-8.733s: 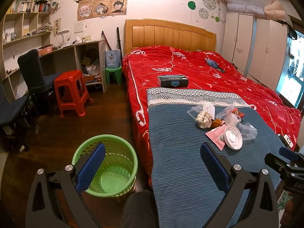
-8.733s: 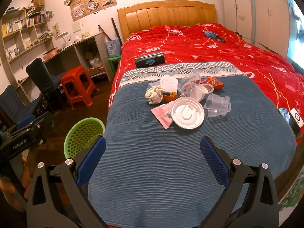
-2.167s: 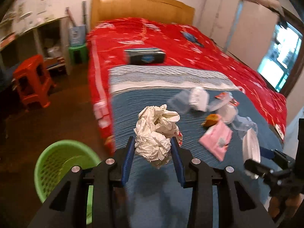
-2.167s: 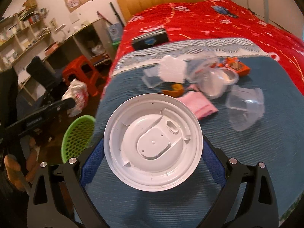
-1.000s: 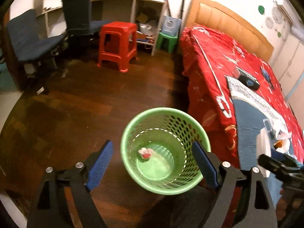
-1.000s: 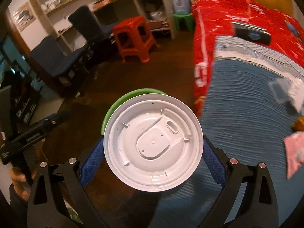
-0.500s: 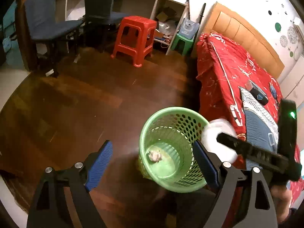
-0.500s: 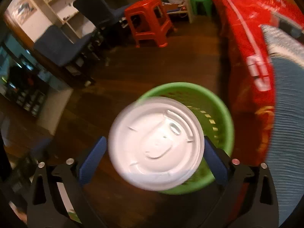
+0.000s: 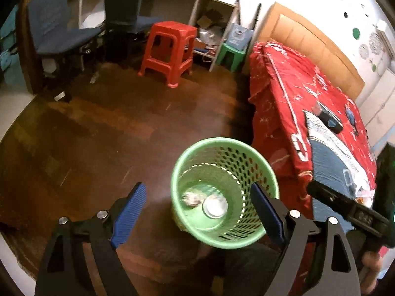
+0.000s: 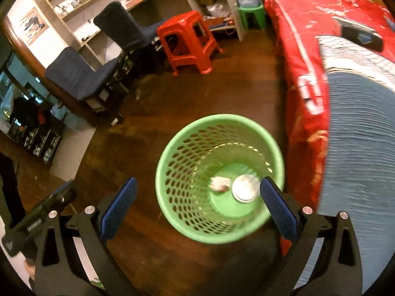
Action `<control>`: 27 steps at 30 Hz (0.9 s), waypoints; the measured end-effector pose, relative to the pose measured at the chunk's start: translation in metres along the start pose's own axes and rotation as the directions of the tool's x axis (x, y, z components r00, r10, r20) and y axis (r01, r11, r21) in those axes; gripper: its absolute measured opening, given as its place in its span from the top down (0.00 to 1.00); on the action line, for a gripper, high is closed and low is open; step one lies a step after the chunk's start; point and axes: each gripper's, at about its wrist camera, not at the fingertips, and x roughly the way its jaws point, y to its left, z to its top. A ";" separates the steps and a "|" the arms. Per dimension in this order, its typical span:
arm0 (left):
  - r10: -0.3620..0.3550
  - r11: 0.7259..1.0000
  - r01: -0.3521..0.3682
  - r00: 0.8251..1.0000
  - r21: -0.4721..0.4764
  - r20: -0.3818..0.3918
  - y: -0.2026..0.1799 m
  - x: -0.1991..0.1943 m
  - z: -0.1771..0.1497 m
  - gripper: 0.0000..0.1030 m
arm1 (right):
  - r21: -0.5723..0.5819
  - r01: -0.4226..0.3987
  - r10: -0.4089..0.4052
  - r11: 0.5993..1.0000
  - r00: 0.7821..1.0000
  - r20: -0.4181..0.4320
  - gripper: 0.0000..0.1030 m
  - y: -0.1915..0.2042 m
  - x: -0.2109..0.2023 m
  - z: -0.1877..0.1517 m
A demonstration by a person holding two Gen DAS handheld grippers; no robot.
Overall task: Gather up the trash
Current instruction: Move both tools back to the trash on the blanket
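A green perforated basket stands on the dark wood floor beside the bed. Inside it lie a crumpled white paper ball and a round white plastic lid. My left gripper is open and empty above the basket's near left side. My right gripper is open and empty, directly over the basket. The right gripper's body also shows in the left wrist view. More trash lies on the blue blanket, partly hidden.
The bed with a red cover and blue blanket is to the right. A red stool, a green stool and dark chairs stand by the desk at the back.
My right gripper has opened and the white lid has dropped into the basket next to the paper ball. My left gripper stays open and has shifted a little left.
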 end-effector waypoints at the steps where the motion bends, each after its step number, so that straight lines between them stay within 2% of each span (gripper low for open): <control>1: -0.006 1.000 0.006 1.000 0.011 0.001 -0.006 0.000 0.000 0.20 | -0.005 0.017 -0.017 1.000 1.000 0.014 0.05 -0.005 -0.010 -0.004; 11: -0.102 0.984 0.104 0.995 0.145 -0.022 -0.087 0.003 -0.005 0.19 | 0.038 0.172 -0.175 0.984 0.978 0.114 0.05 -0.060 -0.083 -0.051; 17: -0.159 0.959 0.168 0.986 0.228 -0.055 -0.138 0.005 -0.015 0.18 | 0.125 0.275 -0.292 0.953 0.945 0.145 0.05 -0.106 -0.128 -0.078; 27: -0.215 0.911 0.239 0.971 0.336 -0.107 -0.207 0.007 -0.031 0.18 | 0.297 0.378 -0.438 0.877 0.884 0.165 0.05 -0.189 -0.192 -0.118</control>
